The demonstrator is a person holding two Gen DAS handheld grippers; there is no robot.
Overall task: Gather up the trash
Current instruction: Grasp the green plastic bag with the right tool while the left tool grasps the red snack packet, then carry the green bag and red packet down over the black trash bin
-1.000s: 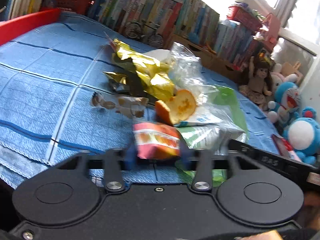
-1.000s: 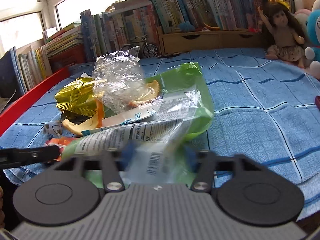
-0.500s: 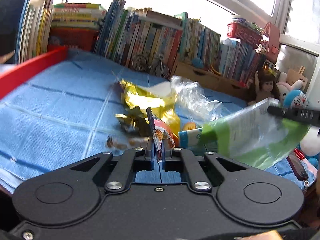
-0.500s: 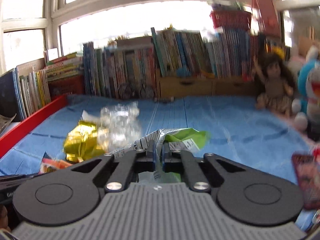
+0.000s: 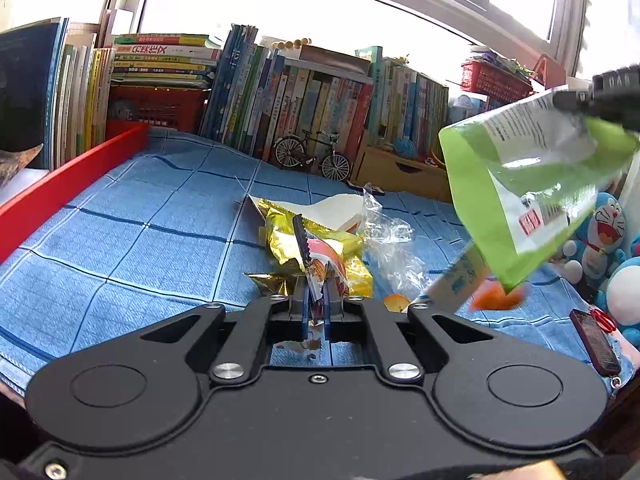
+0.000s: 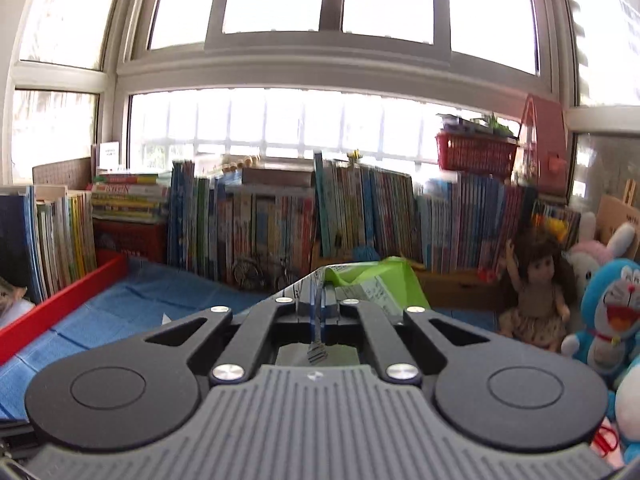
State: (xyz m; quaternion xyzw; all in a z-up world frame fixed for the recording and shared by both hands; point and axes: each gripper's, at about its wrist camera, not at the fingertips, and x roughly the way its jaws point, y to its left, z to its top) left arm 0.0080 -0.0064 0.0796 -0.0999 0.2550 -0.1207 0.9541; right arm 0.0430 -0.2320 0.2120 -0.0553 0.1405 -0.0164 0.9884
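My left gripper (image 5: 316, 294) is shut on a small pink and orange snack wrapper (image 5: 320, 258), lifted above the blue cloth (image 5: 132, 240). My right gripper (image 6: 318, 300) is shut on the edge of a green plastic bag (image 6: 376, 280), which hangs high at the right of the left wrist view as the green plastic bag (image 5: 528, 184). Below it an orange peel (image 5: 496, 298) and a white and blue wrapper (image 5: 452, 284) appear blurred in mid-air. A gold wrapper (image 5: 288, 240), a clear plastic bag (image 5: 394, 248), white paper (image 5: 336, 210) and a peel piece (image 5: 396, 302) lie on the cloth.
Rows of books (image 5: 304, 100) and a model bicycle (image 5: 312, 154) line the far edge, with a red ledge (image 5: 60, 188) at the left. A doll (image 6: 536, 284) and blue plush toys (image 6: 612, 312) sit at the right. A dark red phone-like object (image 5: 594, 342) lies near the right front.
Both grippers closed on their pieces and rose off the cloth. The right one lifted the green bag high, and the peel and white-blue wrapper slid out from under it.
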